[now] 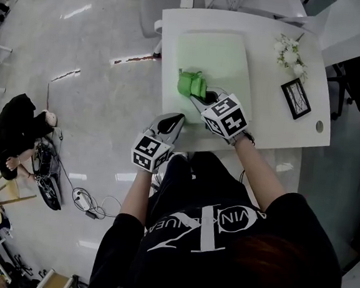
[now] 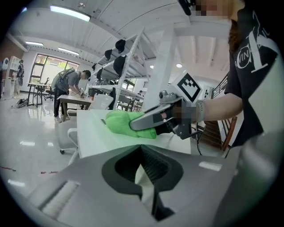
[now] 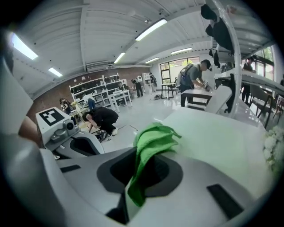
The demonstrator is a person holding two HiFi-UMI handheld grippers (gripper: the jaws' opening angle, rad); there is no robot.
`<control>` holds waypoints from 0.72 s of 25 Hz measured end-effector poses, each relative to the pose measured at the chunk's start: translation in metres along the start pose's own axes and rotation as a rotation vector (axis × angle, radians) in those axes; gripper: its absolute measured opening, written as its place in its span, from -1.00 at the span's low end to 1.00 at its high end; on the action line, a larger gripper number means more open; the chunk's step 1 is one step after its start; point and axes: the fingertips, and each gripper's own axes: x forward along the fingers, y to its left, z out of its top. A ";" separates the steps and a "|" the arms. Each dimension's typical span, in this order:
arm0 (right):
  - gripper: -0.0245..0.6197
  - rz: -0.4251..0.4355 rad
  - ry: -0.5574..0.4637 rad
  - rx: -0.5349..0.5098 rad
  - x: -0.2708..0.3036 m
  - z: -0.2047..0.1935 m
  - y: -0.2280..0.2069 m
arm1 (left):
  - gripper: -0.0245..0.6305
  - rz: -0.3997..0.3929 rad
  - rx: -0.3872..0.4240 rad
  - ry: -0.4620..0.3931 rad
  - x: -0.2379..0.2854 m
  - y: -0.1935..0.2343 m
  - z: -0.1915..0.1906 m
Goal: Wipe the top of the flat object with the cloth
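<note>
A pale green flat board (image 1: 219, 53) lies on the white table (image 1: 269, 126). A crumpled green cloth (image 1: 191, 83) rests on the board's near left edge, and my right gripper (image 1: 199, 98) is shut on it. In the right gripper view the cloth (image 3: 153, 142) hangs out from between the jaws over the board (image 3: 213, 133). The left gripper view shows the cloth (image 2: 120, 122) pressed onto the board under the right gripper (image 2: 151, 120). My left gripper (image 1: 174, 121) hovers at the table's near left corner, shut, holding nothing.
White flowers (image 1: 291, 56) and a black picture frame (image 1: 296, 98) lie on the table's right side. A grey chair (image 1: 164, 4) stands behind the table. A person in black (image 1: 18, 132) crouches on the floor at the left, with cables nearby.
</note>
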 end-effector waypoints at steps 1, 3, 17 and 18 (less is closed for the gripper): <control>-0.79 -0.009 -0.003 0.014 -0.004 -0.002 -0.004 | -0.89 -0.003 -0.003 -0.004 0.000 0.000 -0.001; -0.79 -0.033 -0.009 0.042 -0.013 -0.007 -0.013 | -0.89 -0.007 -0.002 -0.008 -0.001 0.000 -0.001; -0.79 -0.233 -0.040 0.220 -0.092 -0.059 -0.083 | -0.89 -0.027 -0.008 -0.011 -0.001 -0.002 0.001; -0.79 -0.246 -0.041 0.230 -0.098 -0.063 -0.087 | -0.89 -0.028 -0.006 -0.011 -0.001 -0.001 0.000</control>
